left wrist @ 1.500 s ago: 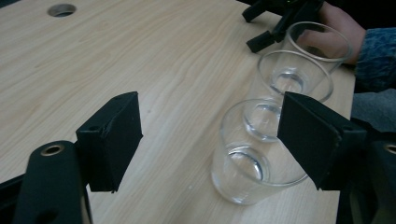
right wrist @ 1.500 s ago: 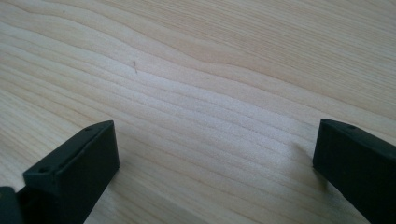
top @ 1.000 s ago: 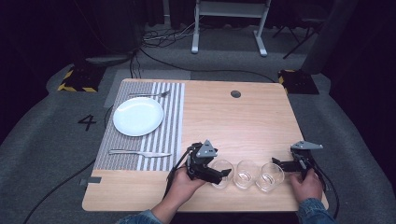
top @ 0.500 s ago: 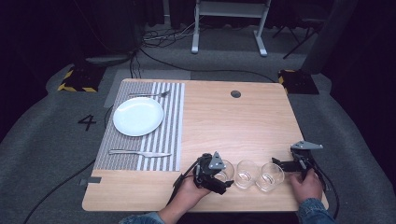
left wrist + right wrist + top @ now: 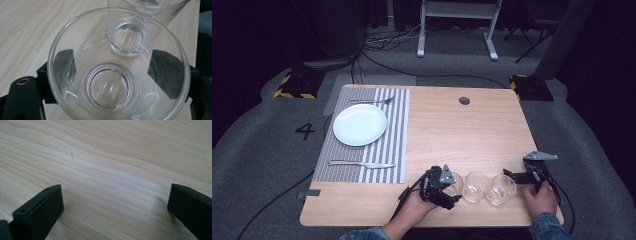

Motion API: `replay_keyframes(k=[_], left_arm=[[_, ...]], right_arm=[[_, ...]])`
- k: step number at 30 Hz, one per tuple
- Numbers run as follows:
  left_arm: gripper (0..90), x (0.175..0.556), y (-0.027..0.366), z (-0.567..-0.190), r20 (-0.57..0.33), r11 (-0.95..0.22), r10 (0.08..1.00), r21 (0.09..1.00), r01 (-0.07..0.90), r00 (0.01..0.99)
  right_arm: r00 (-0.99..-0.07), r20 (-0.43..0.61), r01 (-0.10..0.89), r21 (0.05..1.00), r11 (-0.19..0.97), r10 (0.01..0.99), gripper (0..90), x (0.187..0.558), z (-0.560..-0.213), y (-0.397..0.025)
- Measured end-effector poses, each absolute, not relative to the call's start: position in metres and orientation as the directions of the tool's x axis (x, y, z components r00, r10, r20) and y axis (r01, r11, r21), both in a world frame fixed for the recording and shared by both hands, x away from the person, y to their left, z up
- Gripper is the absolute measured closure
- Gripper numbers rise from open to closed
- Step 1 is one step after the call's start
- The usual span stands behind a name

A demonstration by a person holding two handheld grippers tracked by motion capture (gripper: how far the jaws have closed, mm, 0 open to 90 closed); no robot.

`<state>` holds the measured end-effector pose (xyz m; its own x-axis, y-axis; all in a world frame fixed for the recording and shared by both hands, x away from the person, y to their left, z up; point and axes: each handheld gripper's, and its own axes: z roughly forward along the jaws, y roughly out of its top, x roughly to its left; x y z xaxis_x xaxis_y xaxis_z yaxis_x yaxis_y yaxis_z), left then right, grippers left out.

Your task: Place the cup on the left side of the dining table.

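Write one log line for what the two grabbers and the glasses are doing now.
left gripper: jaws around leftmost clear drinking glass | right gripper: open, over bare wooden table | glasses: three in row

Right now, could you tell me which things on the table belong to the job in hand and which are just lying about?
In the job: left gripper, its jaws around the nearest glass; middle glass; right-hand glass.

Lying about: plate, fork, knife, striped mat.
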<state>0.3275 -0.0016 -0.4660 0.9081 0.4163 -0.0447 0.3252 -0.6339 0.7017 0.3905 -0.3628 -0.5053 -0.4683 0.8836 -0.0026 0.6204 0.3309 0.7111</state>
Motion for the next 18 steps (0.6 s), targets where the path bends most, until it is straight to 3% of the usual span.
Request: replay_keyframes(k=[12,18], left_arm=[[19.6,0.334,0.008,-0.445,-0.112,-0.607,0.392,0.715,0.348,0.913],[19.6,0.341,0.020,-0.431,-0.121,-0.576,0.421,0.730,0.368,0.899]], right_arm=[[-0.466,-0.003,0.621,0.711,0.329,0.885,0.6,0.390,-0.505,-0.363],[-0.465,-0.002,0.621,0.711,0.329,0.885,0.6,0.390,-0.505,-0.363]])
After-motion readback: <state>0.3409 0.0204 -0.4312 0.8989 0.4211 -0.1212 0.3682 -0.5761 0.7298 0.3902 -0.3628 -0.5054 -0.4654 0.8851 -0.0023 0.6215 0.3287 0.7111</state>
